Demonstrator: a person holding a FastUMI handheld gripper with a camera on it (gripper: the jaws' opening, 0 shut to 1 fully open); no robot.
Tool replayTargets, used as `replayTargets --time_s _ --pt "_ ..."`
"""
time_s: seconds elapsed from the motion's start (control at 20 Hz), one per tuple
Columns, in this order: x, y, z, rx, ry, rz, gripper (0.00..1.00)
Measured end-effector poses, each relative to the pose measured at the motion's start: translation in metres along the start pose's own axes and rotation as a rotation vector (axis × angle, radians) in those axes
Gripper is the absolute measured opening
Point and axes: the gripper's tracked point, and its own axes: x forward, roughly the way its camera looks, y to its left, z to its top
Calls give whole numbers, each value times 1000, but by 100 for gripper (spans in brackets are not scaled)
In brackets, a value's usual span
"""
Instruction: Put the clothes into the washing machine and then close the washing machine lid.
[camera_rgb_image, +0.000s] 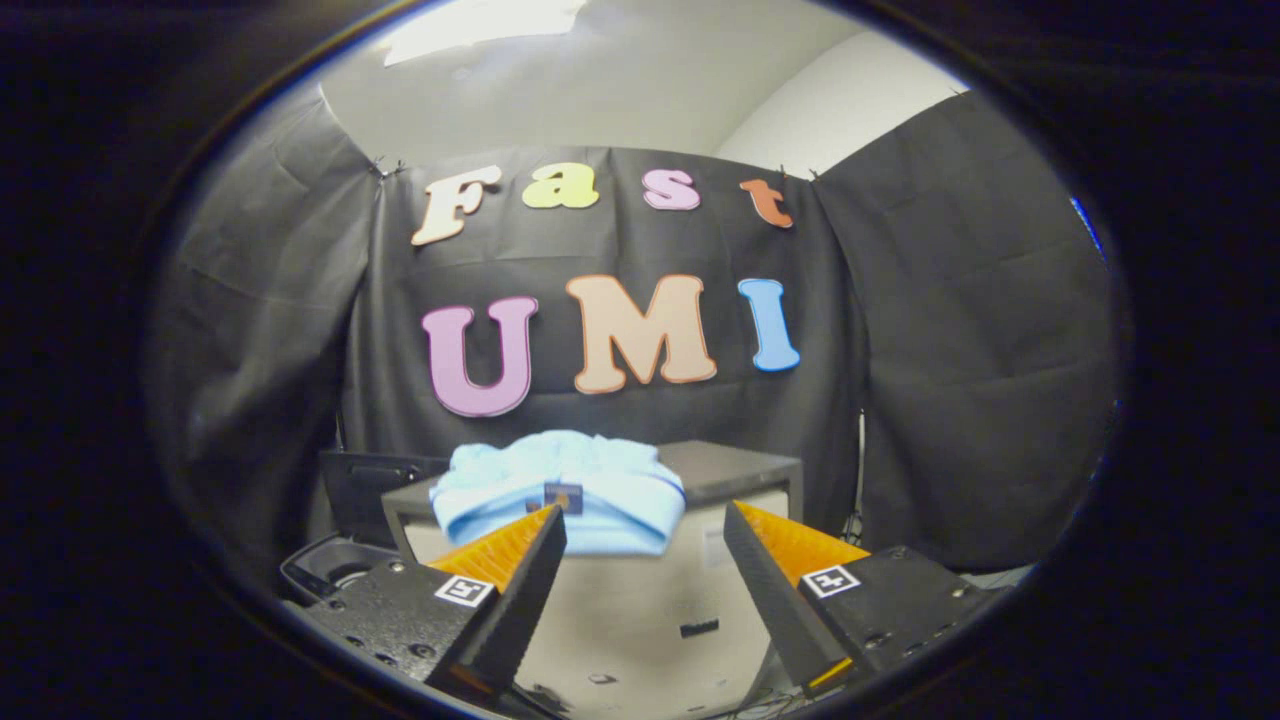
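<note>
Gripper (645, 520) hovering with fingers spread, gripping nothing | light-blue cloth (560, 490) lying just ahead, slightly toward the left finger, draping over the washer (720, 470) top

Pale blue clothes on a grey-topped washer

The clothes (560, 490) are light blue with a small dark tag; the washing machine (650, 600) has a dark grey top and cream front; the lid (375, 480) behind is black.

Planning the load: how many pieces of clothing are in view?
1: a light blue garment bunched on top of the box-like unit, just beyond the open fingers of the gripper. More pieces could be hidden under its folds.
</note>
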Motion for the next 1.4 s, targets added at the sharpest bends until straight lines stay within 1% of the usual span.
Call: replayTargets --time_s 0.2,0.35,0.45,0.55,0.7,0.9,1.05,1.1,1.2,1.25,1.4 --pt "55 35 31 -37 13 51 97" --pt "97 64 36 -62 57 72 97" --pt "122 79 27 -78 107 72 97" --pt "141 94 13 -107 161 92 97" --pt "165 96 -10 -157 238 56 98" --pt "176 89 -47 -214 365 17 98" --pt "171 83 -73 -258 457 14 98" --pt "172 85 -67 -227 424 16 99" --pt "172 85 -76 -197 463 13 95" --pt "171 88 -76 -174 458 12 96" --pt "171 95 -78 -131 445 32 82"
